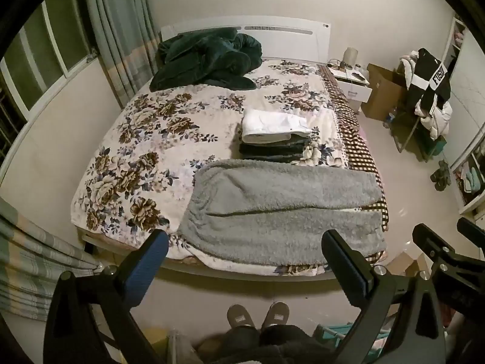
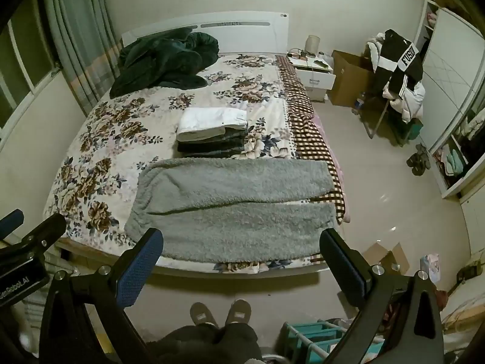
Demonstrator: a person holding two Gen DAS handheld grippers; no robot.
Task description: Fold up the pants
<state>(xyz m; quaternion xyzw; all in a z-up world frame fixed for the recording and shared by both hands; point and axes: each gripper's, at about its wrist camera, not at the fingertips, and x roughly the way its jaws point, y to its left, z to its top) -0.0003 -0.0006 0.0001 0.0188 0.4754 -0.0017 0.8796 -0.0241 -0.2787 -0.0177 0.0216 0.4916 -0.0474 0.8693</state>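
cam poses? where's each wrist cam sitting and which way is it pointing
Left wrist: rides the left gripper, held off the foot of the bed, facing the headboard over the grey fleece pants; shows its own open fingers, the person's slippers, and the right gripper at right.
Right wrist: rides the right gripper, same heading, shifted right; shows its open fingers, slippers, left gripper at left.
Shared: pants, folded stack, dark green blanket.
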